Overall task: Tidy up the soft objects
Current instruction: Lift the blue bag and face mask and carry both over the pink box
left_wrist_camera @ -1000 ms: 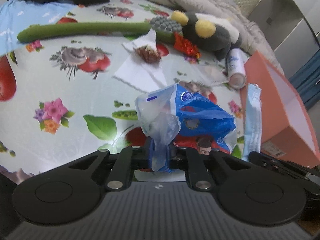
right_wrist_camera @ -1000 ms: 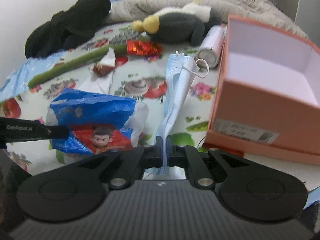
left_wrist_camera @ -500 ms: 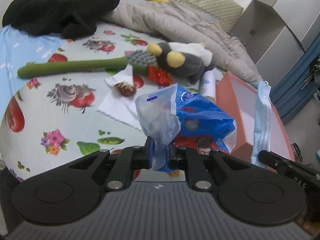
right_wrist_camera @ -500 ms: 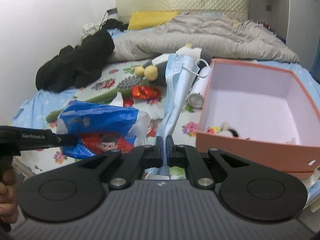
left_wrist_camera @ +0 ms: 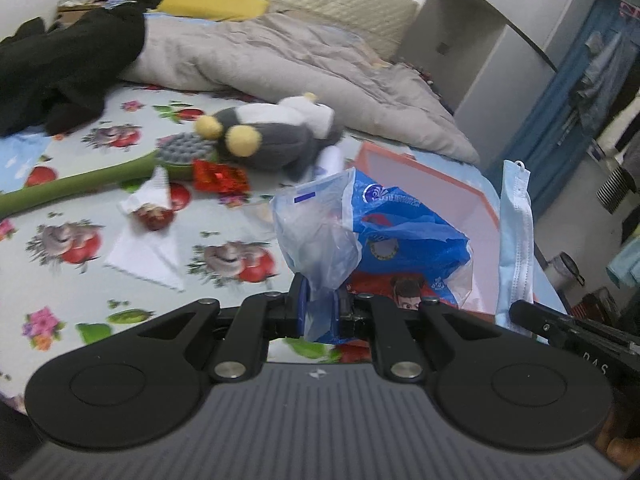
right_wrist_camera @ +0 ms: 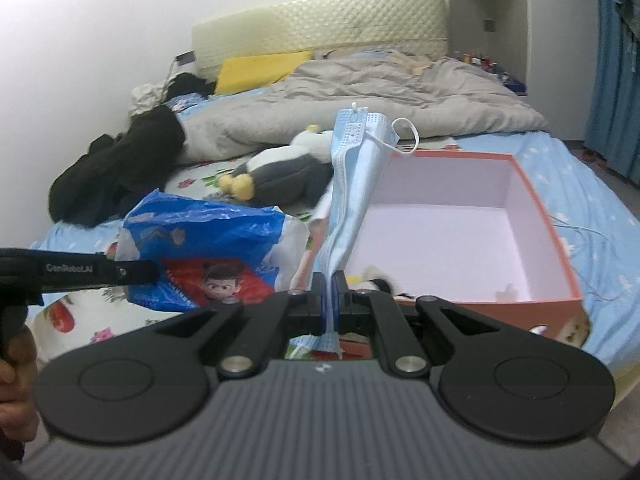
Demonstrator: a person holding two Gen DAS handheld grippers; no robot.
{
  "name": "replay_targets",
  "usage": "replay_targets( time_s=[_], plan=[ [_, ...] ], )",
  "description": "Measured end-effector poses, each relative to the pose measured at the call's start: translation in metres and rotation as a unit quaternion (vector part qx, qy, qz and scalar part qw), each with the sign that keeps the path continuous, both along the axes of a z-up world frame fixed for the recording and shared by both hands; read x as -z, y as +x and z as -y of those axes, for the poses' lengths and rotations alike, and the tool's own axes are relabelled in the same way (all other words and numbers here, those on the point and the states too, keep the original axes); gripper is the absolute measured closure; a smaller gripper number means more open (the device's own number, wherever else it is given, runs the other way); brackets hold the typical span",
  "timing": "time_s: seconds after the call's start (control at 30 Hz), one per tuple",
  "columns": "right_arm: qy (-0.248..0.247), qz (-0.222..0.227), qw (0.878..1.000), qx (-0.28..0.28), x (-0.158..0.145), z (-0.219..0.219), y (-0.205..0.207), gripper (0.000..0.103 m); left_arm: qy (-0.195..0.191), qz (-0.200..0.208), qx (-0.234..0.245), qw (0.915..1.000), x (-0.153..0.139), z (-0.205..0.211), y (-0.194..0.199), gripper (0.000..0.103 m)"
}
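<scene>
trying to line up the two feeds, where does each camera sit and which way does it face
Left wrist: rides the left claw, looking down its fingers across the bed; its own claw grips the blue plastic bag, the right claw's tip at the right edge.
Right wrist: rides the right claw, facing the headboard; it pinches the face mask, left claw and a hand at left.
Shared: bag, mask, orange box, penguin plush.
</scene>
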State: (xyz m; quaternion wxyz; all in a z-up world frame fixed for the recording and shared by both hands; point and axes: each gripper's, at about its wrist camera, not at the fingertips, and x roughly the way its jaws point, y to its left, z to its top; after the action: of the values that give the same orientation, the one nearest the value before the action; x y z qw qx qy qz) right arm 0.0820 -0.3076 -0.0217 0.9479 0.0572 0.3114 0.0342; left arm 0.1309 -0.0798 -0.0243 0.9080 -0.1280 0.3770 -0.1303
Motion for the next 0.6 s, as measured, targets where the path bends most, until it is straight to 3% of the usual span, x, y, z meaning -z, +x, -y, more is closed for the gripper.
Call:
replay_targets(
  time_s=[0.27,0.6],
  plan=[
    [0.013,-0.018,0.999,0.023,0.010,0.044,0.019,0.096,0.016,-0.017,0.031,0.9993,0.002,0.057,0.040,0.089],
    [0.020,-0.046,0.998,0.042,0.034,0.093,0.070,0.096,0.053,-0.047,0.064,0.9954,0.022,0.116,0.109,0.089]
  ],
)
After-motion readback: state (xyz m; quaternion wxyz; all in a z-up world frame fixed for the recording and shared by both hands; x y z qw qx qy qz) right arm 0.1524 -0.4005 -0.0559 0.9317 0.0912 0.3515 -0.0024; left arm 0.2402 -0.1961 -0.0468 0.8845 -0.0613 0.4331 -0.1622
